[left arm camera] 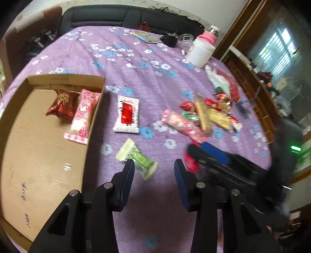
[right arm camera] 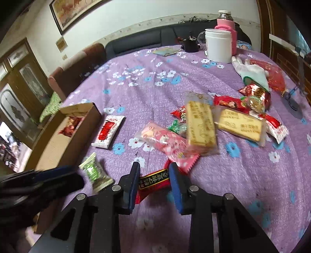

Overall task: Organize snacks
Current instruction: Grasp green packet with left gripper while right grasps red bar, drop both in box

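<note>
A cardboard tray (left arm camera: 38, 151) on the left holds a dark red snack (left arm camera: 63, 105) and a pink snack (left arm camera: 83, 116). My left gripper (left arm camera: 154, 167) is open and empty just above a green-and-white snack (left arm camera: 139, 159) on the purple cloth. My right gripper (right arm camera: 154, 171) is shut on a red-and-black snack bar (right arm camera: 153, 182); the bar also shows in the left wrist view (left arm camera: 190, 161). A white-and-red packet (left arm camera: 127, 114) lies beside the tray. A pile of snacks (right arm camera: 223, 120) lies further right.
A white tub (right arm camera: 218, 45) and a pink flask (right arm camera: 226, 23) stand at the table's far side, with a white glove (right arm camera: 250, 72) and a red bag (right arm camera: 272, 75) nearby. A dark sofa (left arm camera: 126, 17) runs behind the table. The tray also shows in the right wrist view (right arm camera: 64, 144).
</note>
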`<state>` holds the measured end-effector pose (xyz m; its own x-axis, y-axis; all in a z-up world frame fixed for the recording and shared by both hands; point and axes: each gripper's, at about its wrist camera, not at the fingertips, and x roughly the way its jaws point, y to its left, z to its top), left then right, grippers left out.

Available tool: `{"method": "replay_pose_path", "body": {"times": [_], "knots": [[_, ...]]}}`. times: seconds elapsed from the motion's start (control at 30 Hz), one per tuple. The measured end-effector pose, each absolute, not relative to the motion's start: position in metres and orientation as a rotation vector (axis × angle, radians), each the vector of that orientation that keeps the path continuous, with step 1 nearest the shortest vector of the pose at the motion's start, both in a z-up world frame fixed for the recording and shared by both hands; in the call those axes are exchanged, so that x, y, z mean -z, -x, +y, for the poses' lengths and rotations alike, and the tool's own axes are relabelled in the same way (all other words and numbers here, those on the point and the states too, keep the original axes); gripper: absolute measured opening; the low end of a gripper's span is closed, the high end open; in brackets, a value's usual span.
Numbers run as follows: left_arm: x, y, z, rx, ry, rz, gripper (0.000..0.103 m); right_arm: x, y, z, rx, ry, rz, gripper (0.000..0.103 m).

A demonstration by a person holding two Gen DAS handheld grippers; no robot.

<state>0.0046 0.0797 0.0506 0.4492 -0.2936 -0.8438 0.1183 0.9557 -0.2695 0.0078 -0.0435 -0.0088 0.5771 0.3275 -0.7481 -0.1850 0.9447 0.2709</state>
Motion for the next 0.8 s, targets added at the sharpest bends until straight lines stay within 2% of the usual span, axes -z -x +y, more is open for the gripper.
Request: {"method": "replay_pose_path", "body": {"times": [0.2,0.23,0.27,0.5,0.57,0.6,0.67,0.8], "knots": [[-0.024,-0.02,0.061,0.207,0.092,1.122,0.04,0.011,0.01,-0.053,-0.349,-0.182,0.859,0.03],[-0.02,-0.021,0.057,0.206,0.076,1.128,0.028,0.013,0.011,-0.054,-0.361,-0.191,0.858,0.027],[-0.018,-0.02,0.054,0.193,0.055,1.114,0.022,0.013,0.01,-0.055,-0.374,-0.202,0.861,0.015],[-0.037,-0.005,0.062,0.217,0.103,1.036,0.021,0.016,0.003,-0.068,-0.418,-0.295,0.867,0.015],[-0.045,0.003,0.068,0.237,0.137,1.017,0.021,0.018,0.001,-0.073,-0.421,-0.329,0.88,0.019],[-0.049,0.009,0.074,0.241,0.156,1.004,0.021,0.02,0.0,-0.076,-0.422,-0.347,0.885,0.027],[-0.054,0.016,0.078,0.25,0.197,0.985,0.022,0.02,0.001,-0.078,-0.412,-0.355,0.885,0.035],[-0.059,0.036,0.102,0.262,0.293,0.959,0.022,0.019,0.003,-0.07,-0.424,-0.317,0.881,0.035]]}}
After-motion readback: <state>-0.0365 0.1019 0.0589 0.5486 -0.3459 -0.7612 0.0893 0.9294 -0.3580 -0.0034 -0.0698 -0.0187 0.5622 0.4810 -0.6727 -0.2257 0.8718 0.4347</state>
